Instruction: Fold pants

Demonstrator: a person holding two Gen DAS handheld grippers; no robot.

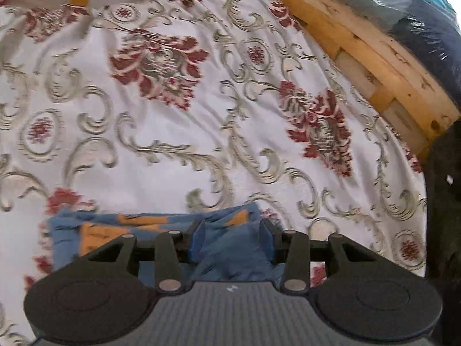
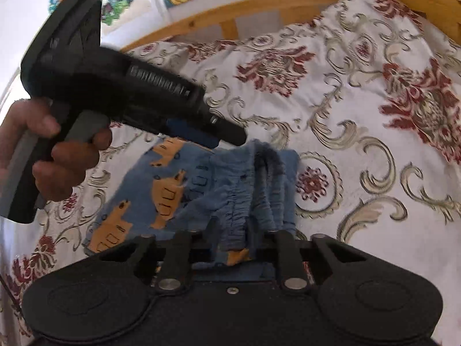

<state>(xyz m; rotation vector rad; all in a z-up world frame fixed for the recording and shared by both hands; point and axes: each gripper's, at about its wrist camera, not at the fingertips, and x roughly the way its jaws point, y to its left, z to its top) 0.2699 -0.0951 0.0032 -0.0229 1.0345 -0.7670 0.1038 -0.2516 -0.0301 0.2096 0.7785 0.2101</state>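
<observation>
Small blue pants (image 2: 219, 190) with orange animal print lie bunched on the bed's floral bedspread (image 2: 360, 109), inside a wooden bed frame (image 2: 259, 3). The gathered waistband (image 2: 259, 201) faces the right hand-held gripper (image 2: 243, 245), whose jaws stand narrow with waistband fabric between them; whether the pads actually pinch the cloth cannot be told, since the tips are hidden behind folds. The left hand-held gripper (image 1: 233, 230) hangs over the far part of the pants (image 1: 161, 227), its blue pads (image 1: 198, 236) partly spread, with a hump of cloth rising between them but not visibly pressed. A hand (image 2: 57, 150) grips its handle in the right wrist view.

The step in hand appears to be securing two holds before lifting or spreading the garment. To do it well, each pair of jaws should take every layer of one edge, not a loose ridge: the right on the waistband corner, the left on the matching seam or leg end. Close fully before pulling, then draw both holds apart evenly so the pants flatten. The bedspread below wrinkles easily and could get pinched too.
</observation>
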